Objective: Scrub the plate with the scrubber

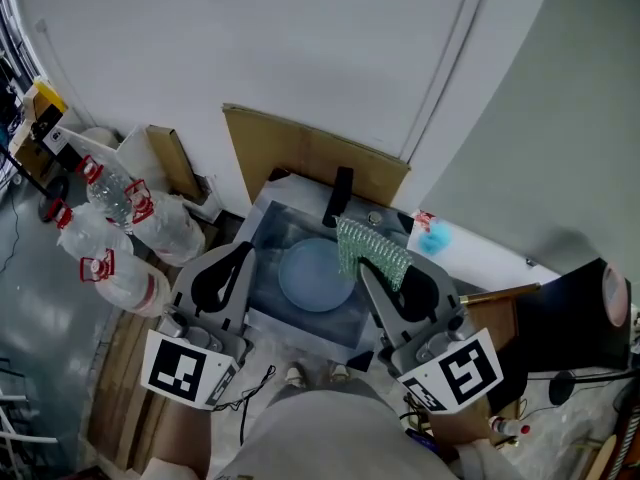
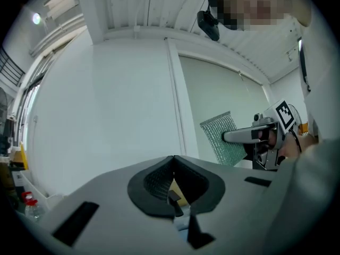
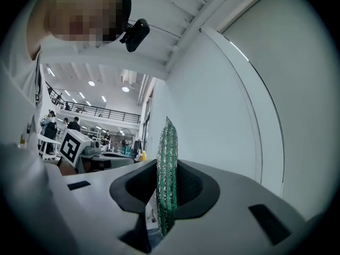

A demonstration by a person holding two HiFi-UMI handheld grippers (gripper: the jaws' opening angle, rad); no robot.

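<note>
A light blue plate (image 1: 316, 274) lies flat in the grey sink (image 1: 268, 230), seen in the head view. My right gripper (image 1: 368, 268) hovers over the plate's right edge, shut on a green mesh scrubber (image 1: 372, 249) that sticks up from its jaws. In the right gripper view the scrubber (image 3: 168, 174) stands edge-on, pinched between the dark pads of my right gripper (image 3: 167, 166). My left gripper (image 1: 241, 256) is at the sink's left rim, shut with nothing in it. In its own view the left gripper (image 2: 172, 162) points at the white wall, with the scrubber (image 2: 224, 137) off to the right.
A black faucet (image 1: 341, 196) stands behind the sink, in front of a cardboard sheet (image 1: 305, 153). Several large water bottles (image 1: 112, 230) stand on the floor to the left. A blue item (image 1: 435, 236) lies on the white counter at the right, near a black box (image 1: 565, 320).
</note>
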